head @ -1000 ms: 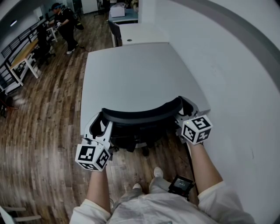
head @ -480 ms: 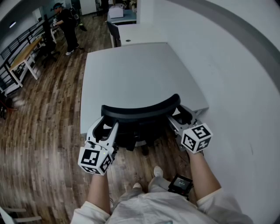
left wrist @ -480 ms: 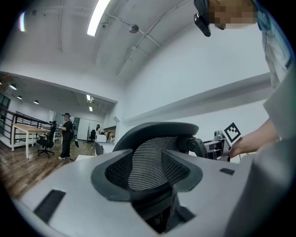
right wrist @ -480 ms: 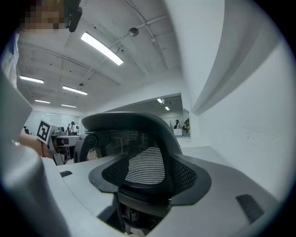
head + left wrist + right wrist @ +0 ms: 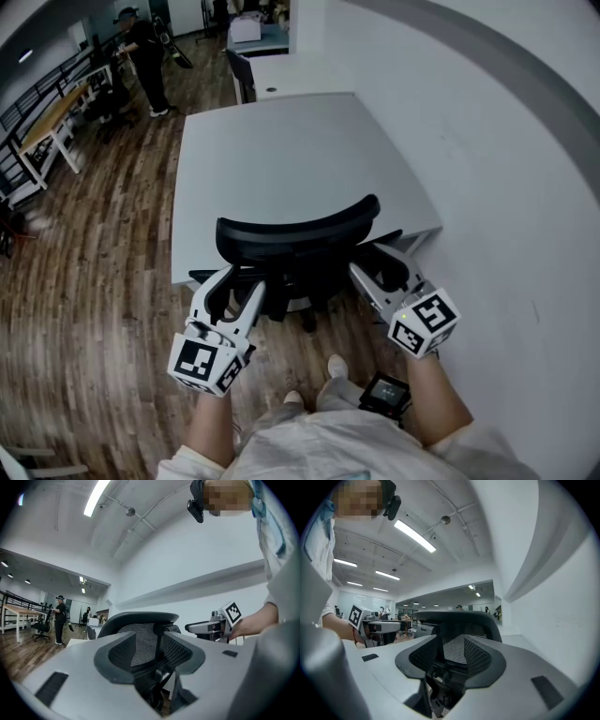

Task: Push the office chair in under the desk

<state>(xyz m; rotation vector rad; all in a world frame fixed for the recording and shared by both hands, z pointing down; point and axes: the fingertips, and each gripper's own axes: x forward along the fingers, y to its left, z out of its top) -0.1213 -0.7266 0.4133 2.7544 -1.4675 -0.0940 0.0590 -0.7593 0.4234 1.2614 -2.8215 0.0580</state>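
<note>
The black mesh office chair (image 5: 298, 236) stands with its backrest at the front edge of the grey desk (image 5: 281, 150), its seat tucked under the top. My left gripper (image 5: 239, 283) is open just behind the backrest's left end, clear of it. My right gripper (image 5: 373, 261) is behind the right end, also open and apart from the chair; its jaws have just been closing with nothing between them. In the left gripper view the chair (image 5: 140, 637) shows beyond the empty jaws, as it does in the right gripper view, chair (image 5: 461, 632).
A white wall (image 5: 506, 187) runs close along the desk's right side. Another desk (image 5: 281, 73) and a dark chair (image 5: 246, 67) stand beyond. A person (image 5: 141, 52) stands far left by black railings. My feet (image 5: 337, 368) are on the wood floor behind the chair.
Both grippers have drawn back toward me off the ends of the backrest, which they flanked a second ago. The chair stays at the desk edge.
</note>
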